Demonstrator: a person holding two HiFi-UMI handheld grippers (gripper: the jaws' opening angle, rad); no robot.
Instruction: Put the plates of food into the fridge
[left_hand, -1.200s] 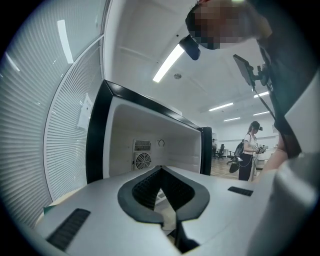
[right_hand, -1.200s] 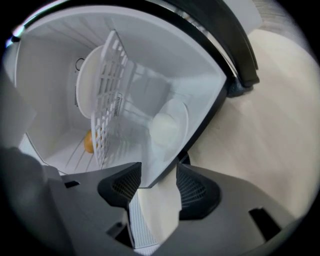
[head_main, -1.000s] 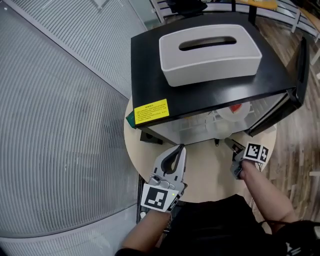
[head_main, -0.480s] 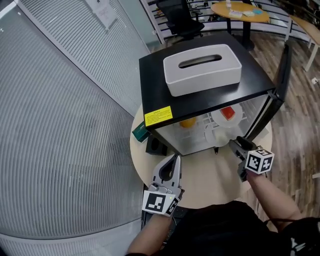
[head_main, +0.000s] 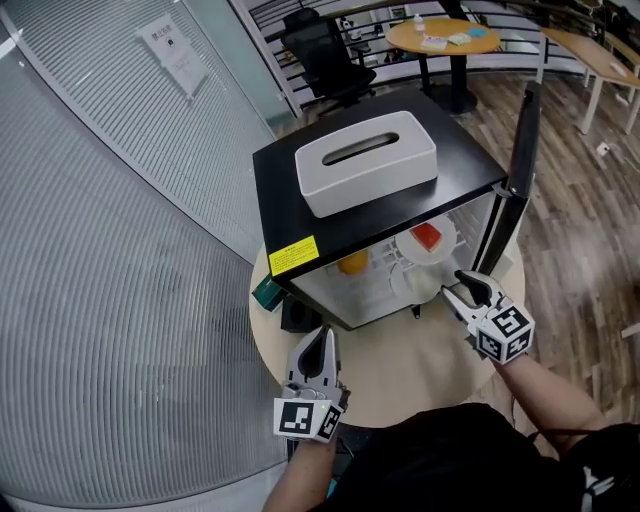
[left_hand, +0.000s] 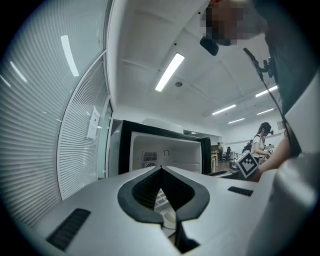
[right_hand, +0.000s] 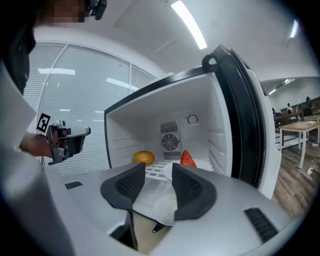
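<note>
A black mini fridge (head_main: 400, 200) stands on a round table (head_main: 420, 370) with its door (head_main: 515, 160) swung open at the right. On its shelf lie an orange (head_main: 352, 263), a plate with red food (head_main: 427, 238) and a white plate (head_main: 415, 283) at the front edge. My right gripper (head_main: 452, 282) hovers just in front of that white plate (right_hand: 160, 202). Its jaws are closing and the pads press on nothing. My left gripper (head_main: 325, 335) is shut and empty, low over the table's near left and pointed at the fridge.
A white tissue-box-like container (head_main: 365, 160) sits on the fridge top. A green object (head_main: 266, 292) and a black block (head_main: 297, 312) lie on the table left of the fridge. A ribbed glass wall runs along the left. A chair and another table stand behind.
Both grippers have drawn back from the fridge toward me. The head view has lifted, so more of the room behind the fridge shows.
</note>
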